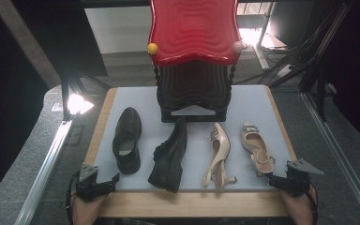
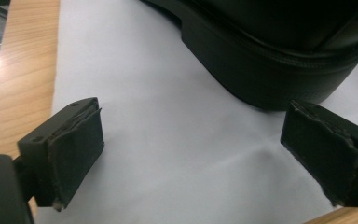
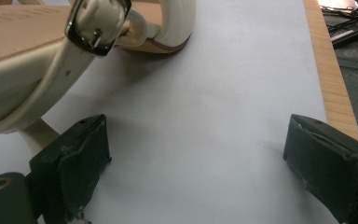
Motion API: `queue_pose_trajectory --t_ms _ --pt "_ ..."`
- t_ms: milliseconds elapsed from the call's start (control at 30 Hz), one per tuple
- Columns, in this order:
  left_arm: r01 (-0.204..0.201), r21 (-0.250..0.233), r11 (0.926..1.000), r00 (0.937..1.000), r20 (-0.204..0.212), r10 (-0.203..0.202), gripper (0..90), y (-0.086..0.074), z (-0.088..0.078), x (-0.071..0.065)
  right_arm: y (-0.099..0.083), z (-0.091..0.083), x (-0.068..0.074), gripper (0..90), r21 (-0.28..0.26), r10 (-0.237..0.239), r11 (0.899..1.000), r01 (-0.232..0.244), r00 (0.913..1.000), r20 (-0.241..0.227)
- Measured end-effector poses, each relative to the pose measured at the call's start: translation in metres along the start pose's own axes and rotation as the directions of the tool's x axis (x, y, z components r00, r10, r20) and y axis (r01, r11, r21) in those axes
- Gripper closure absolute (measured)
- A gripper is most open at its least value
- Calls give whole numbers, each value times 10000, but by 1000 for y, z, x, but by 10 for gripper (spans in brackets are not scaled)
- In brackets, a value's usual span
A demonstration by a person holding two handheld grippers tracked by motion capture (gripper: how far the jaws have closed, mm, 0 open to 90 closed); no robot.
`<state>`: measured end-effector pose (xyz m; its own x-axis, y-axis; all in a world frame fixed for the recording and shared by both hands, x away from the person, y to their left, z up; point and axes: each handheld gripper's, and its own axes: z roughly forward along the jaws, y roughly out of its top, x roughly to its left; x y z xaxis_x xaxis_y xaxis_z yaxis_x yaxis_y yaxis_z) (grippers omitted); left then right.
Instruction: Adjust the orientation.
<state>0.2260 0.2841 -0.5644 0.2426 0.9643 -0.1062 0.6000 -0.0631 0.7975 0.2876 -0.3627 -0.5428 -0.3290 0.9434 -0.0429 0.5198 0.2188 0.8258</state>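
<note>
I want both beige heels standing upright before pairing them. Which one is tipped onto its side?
The inner beige heel, next to the black shoe, lies on its side; the outer beige heel, nearest the right gripper, sits upright.

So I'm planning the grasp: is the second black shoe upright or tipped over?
Tipped: the black shoe lies on its side, sole facing the other shoe.

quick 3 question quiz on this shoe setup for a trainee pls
1. True or false: the left gripper is shut on the upright black shoe.
2. How many shoes lie on the grey mat?
3. Which stands nearest the right gripper? A. the shoe rack B. the upright beige slingback C. the black shoe on its side

Key
1. False: its jaws stand open, apart from the shoe.
2. Four: two black, two beige, counting the beige slingback on its side.
3. B
</note>
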Motion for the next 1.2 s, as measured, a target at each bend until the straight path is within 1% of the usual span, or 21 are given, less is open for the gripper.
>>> queue_pose_trajectory --t_ms 167,267,300,333,367,400,433,533,600,633,667,767,833,900,967,1000,1033,1100,1167,1200 --pt "323 -261 9991 9994 104 -321 122 8 -6 7 0 0 0 68 -1 0 10000 0 10000 -1" --pt "298 -310 9991 9994 187 -292 140 12 -7 8 0 0 0 68 -1 2 10000 -2 10000 -2" --pt "229 -240 9995 9996 159 -225 140 14 -7 8 0 0 0 67 -2 3 10000 -3 10000 -1" --pt "179 -204 9996 9997 155 -176 167 16 -7 9 0 0 0 68 -1 3 10000 -3 10000 -1" --pt "136 -102 9999 9998 163 -134 174 19 -5 11 0 0 0 68 -1 3 10000 -3 10000 -1" --pt "136 -102 9999 9998 163 -134 182 19 -5 11 0 0 0 68 -1 3 10000 -3 10000 -1" --pt "199 -25 9998 9996 181 -198 182 21 -5 12 0 0 0 67 -1 5 10000 -5 10000 -2" --pt "407 40 9992 9988 260 -408 230 27 -3 18 0 0 0 67 -3 1 10000 -1 10000 -1" --pt "494 53 9988 9978 442 -496 246 32 -3 21 0 0 0 67 0 3 10000 -3 10000 -1" --pt "419 110 9991 9978 516 -425 264 38 -4 21 0 0 0 67 -1 4 10000 -4 10000 -1" --pt "419 110 9991 9978 516 -425 268 38 -4 21 0 0 0 67 -1 4 10000 -4 10000 -1" --pt "106 211 9997 9993 363 -114 268 49 -6 21 0 0 0 68 -1 3 10000 -3 10000 0" --pt "96 196 9998 9993 369 -103 267 52 -7 21 0 0 0 68 -1 3 10000 -3 10000 -1" --pt "138 189 9997 9988 458 -147 267 57 -9 22 0 0 0 68 -1 3 10000 -3 10000 0" --pt "220 298 9993 9979 597 -237 274 63 -11 23 0 0 0 67 -2 1 10000 -1 10000 1" --pt "220 298 9993 9979 597 -237 286 63 -11 23 0 0 0 67 -2 1 10000 -1 10000 1" --pt "268 378 9989 9966 765 -297 286 67 -12 24 0 0 0 67 -1 2 10000 -2 10000 2" --pt "279 433 9987 9963 797 -312 292 72 -15 25 0 0 0 67 -1 3 10000 -3 10000 0" --pt "314 365 9988 9958 846 -344 317 78 -18 28 0 0 0 67 -2 1 10000 -1 10000 2" --pt "434 287 9986 9949 903 -458 358 80 -21 29 0 0 0 67 -2 -1 10000 1 10000 3"
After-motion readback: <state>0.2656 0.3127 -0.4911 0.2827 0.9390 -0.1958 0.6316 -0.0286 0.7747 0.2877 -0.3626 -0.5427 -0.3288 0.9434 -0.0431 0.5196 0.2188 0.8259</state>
